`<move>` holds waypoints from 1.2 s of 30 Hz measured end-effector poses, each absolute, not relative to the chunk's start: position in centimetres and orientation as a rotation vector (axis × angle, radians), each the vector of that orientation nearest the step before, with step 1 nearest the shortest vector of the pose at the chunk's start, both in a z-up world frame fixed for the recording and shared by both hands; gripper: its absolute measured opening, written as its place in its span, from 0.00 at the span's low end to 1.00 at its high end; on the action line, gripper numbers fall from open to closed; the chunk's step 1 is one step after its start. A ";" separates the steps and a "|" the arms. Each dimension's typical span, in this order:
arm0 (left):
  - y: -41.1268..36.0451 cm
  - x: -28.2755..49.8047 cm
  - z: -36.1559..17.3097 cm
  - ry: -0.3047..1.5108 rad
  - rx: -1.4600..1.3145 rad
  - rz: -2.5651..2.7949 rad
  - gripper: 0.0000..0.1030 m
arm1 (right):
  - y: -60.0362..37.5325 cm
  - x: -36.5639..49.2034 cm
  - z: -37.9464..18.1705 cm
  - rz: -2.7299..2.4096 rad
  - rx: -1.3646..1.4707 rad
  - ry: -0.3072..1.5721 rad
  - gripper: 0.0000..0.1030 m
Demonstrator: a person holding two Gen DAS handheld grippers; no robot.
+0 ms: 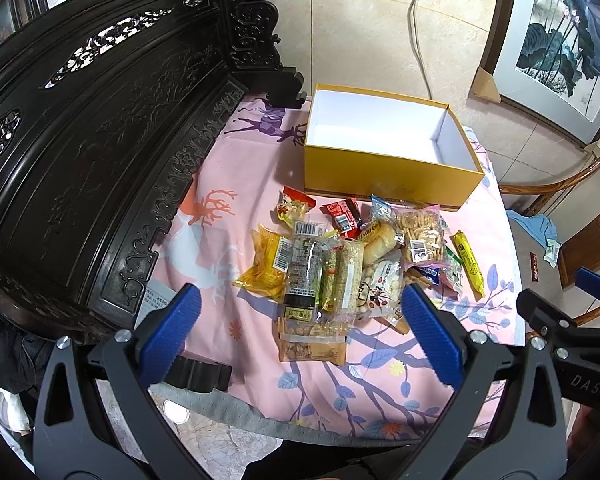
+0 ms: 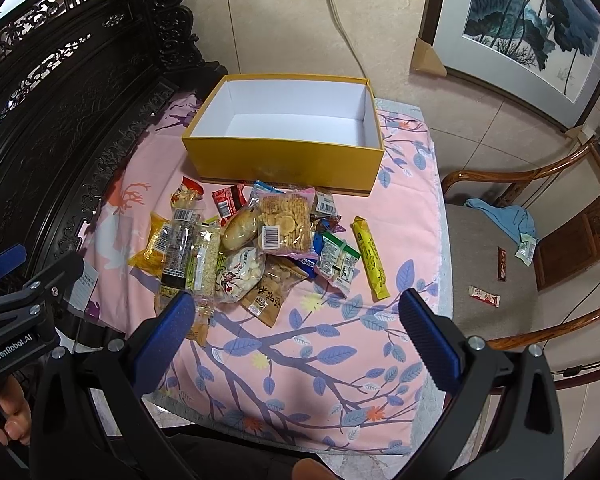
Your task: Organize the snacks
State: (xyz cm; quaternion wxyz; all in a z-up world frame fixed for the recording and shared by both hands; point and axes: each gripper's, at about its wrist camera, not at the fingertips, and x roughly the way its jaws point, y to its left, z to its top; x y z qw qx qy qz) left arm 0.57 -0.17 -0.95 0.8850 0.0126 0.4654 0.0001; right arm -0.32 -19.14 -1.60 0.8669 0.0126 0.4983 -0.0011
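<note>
I judge the job hardly begun: the yellow box (image 2: pixel 284 156) sits open at the far side of the surface (image 2: pixel 300 360) and I can see only its bare white inside, nothing packed yet. All the snacks lie in a loose heap (image 2: pixel 260 240) just in front of the box, some overlapping: a bag of round crackers (image 2: pixel 286 220), a long yellow stick pack (image 2: pixel 370 258) at the right edge of the heap, a small red packet (image 1: pixel 344 214) near the box wall, a clear sleeve with a dark label (image 1: pixel 304 268) on the left. My left tool (image 1: pixel 300 312) hangs wide open over the near end of the heap, holding nothing; my right tool (image 2: pixel 296 312) is likewise spread wide and empty, above the cloth just short of the heap. A couple of small packets (image 2: pixel 484 296) lie on the chair seat (image 2: pixel 492 260) to the right, so I reckon those may need gathering too. Everything is left to move
</note>
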 end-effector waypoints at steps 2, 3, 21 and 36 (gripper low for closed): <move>-0.1 0.6 -0.9 0.968 0.024 0.002 0.98 | -19.1 -0.3 -1.7 -0.001 0.027 1.042 0.99; -0.1 0.6 -0.9 0.968 0.025 0.002 0.98 | -19.1 -0.3 -1.8 0.001 0.027 1.042 0.99; 0.2 1.0 -1.2 0.971 0.025 0.003 0.98 | -18.9 -0.2 -1.7 0.012 0.030 1.048 0.99; 1.3 2.8 -5.9 0.922 0.031 -0.011 0.98 | -25.4 0.4 -6.1 0.119 0.015 0.908 0.99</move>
